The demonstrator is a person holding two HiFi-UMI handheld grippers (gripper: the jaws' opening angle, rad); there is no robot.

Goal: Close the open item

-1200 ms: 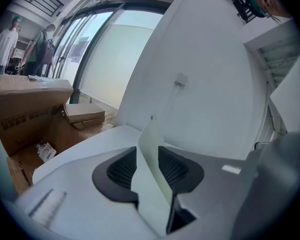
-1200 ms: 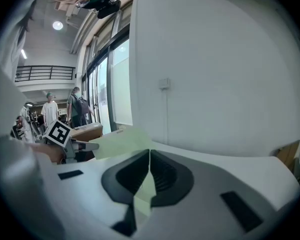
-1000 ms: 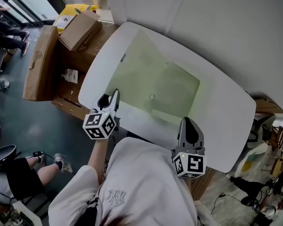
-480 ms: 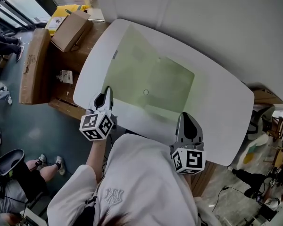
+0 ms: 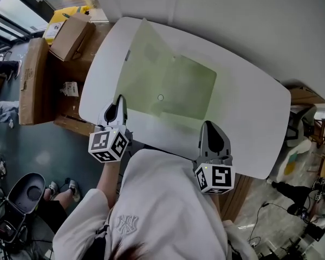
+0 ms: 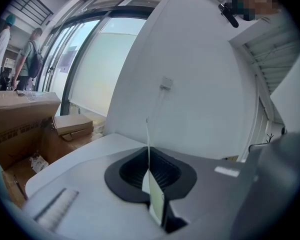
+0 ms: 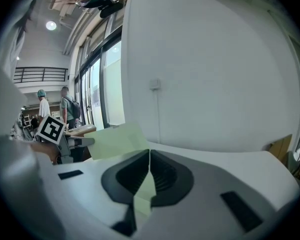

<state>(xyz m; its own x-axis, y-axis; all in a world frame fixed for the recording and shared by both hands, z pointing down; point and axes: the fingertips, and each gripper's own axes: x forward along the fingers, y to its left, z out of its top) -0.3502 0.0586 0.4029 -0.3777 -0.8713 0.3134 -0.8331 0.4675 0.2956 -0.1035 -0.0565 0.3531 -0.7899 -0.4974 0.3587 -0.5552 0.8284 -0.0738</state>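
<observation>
Open at frame centre on the white desk [image 5: 249, 104]: pale green folder [image 5: 176, 88], left flap tilted up off the surface. Left gripper [image 5: 119, 101] at lower left, fingers [image 6: 132, 171] just closed tight on that flap's thin edge, seen edge-on between them. Right gripper [image 5: 208, 125] at lower centre-right, fingers pressed together on the folder's near edge, green sheet pinched between.

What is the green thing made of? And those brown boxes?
The folder is probably thin plastic: pale green, smooth, a bit see-through, and its raised flap looks bendy. The boxes look like cardboard: brown and dull, with folded flaps.
</observation>
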